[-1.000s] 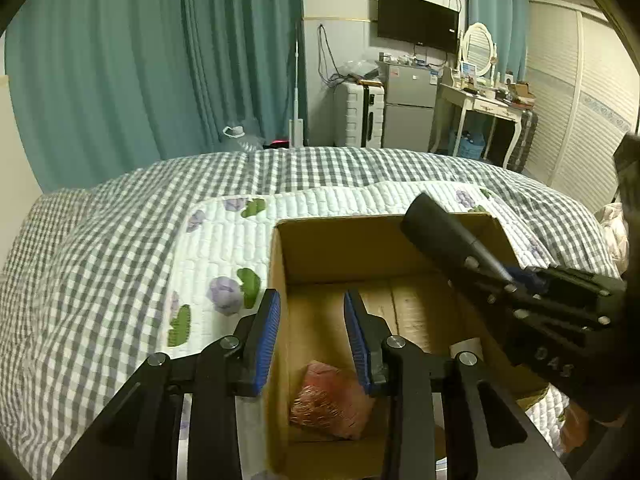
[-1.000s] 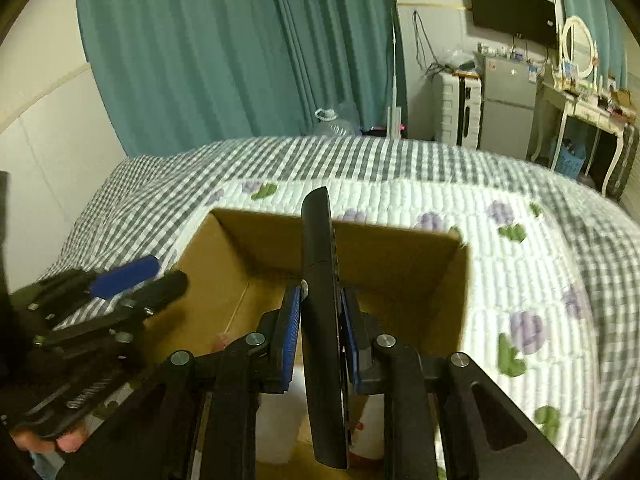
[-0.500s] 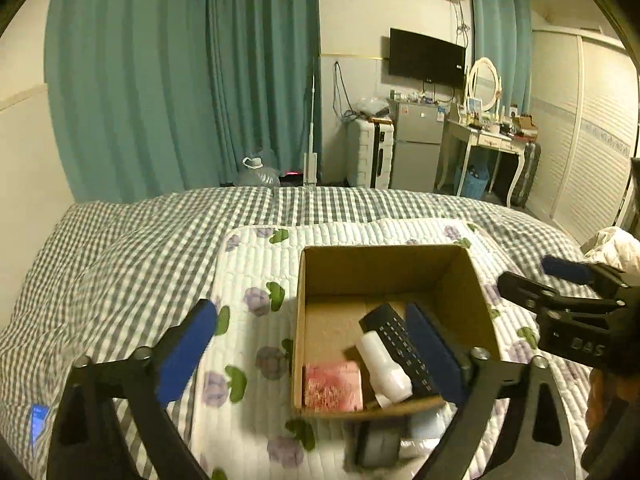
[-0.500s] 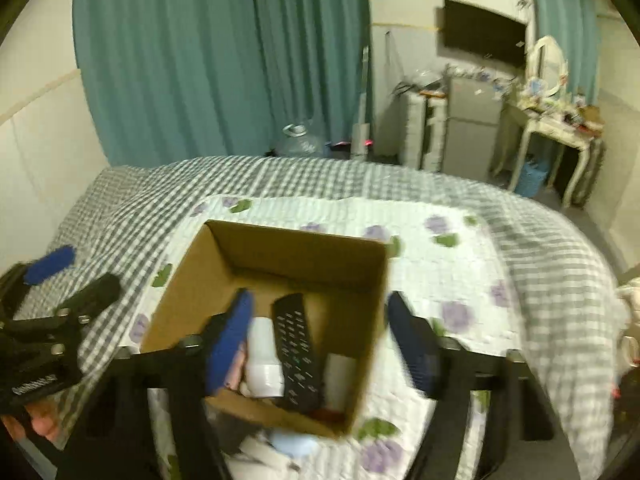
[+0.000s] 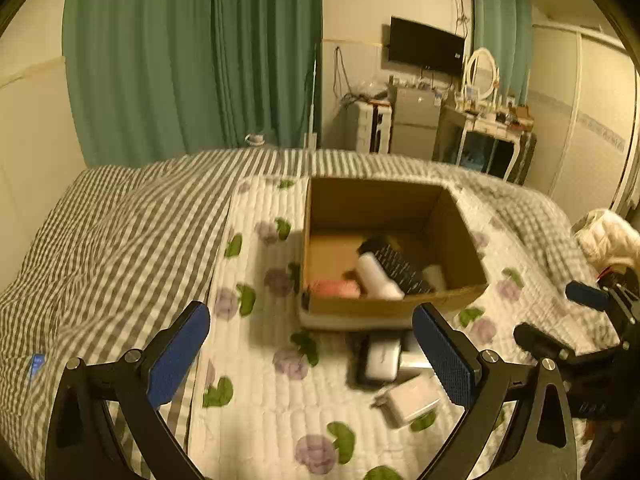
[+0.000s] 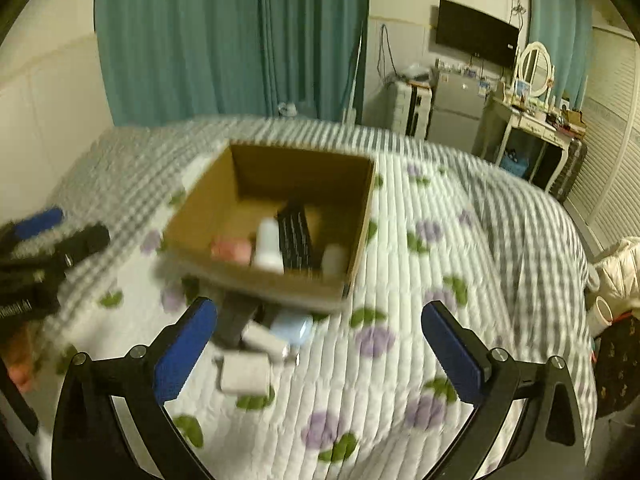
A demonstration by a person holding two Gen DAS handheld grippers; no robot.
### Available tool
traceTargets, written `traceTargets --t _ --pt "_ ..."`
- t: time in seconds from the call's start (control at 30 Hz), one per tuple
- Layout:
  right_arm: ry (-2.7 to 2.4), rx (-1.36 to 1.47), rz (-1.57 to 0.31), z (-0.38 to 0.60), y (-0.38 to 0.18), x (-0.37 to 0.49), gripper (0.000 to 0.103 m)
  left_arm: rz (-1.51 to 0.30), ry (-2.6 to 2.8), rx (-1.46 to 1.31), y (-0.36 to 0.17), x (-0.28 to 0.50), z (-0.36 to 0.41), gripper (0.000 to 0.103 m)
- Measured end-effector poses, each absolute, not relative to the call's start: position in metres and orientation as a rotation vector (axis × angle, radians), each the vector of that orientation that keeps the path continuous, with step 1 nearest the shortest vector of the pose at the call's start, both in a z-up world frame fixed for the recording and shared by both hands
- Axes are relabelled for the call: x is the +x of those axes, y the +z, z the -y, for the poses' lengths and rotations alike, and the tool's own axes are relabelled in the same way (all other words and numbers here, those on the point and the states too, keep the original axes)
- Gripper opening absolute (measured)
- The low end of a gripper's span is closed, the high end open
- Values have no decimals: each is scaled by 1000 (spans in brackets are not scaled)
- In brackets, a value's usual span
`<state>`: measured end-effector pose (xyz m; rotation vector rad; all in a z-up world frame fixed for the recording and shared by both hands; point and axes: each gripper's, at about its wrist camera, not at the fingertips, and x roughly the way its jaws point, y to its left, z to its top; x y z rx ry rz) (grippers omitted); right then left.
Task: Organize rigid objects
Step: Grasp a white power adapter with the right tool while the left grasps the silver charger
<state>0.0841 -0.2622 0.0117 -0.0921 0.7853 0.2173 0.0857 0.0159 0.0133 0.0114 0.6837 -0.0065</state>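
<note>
An open cardboard box [image 5: 460, 220] [image 6: 360, 216] sits on the bed. It holds a black remote [image 5: 400, 266] [image 6: 296, 236], a white bottle [image 5: 378, 278] [image 6: 268, 246], a pink item [image 5: 334, 288] [image 6: 232, 248] and a small white item [image 5: 434, 276]. In front of the box lie a white and black case [image 5: 380, 360], a white adapter [image 5: 412, 398] [image 6: 244, 372] and a pale blue item [image 6: 292, 328]. My left gripper [image 5: 306, 354] is open and empty, short of the box. My right gripper [image 6: 320, 354] is open and empty, above the loose items; it also shows at the right of the left wrist view [image 5: 560, 320].
The bed has a white floral quilt [image 5: 260, 360] over a grey checked cover [image 5: 120, 240]. Green curtains [image 5: 192, 52], a fridge [image 5: 414, 124] and a dressing table [image 5: 492, 128] stand beyond the bed. A white bundle [image 5: 604, 236] lies at the right edge.
The right gripper let go of the black remote, which now lies in the box. Both grippers opened wide and drew back from the box.
</note>
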Motion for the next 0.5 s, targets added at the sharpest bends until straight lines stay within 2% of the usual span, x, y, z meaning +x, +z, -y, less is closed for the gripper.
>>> traceTargets --t 0.33,0.5 --pt "281 -122 -1011 216 -102 92 102 -793 33 13 -58 89 -28 103" --pt "362 -112 -1089 199 -133 97 86 -826 42 38 -76 92 -27 103"
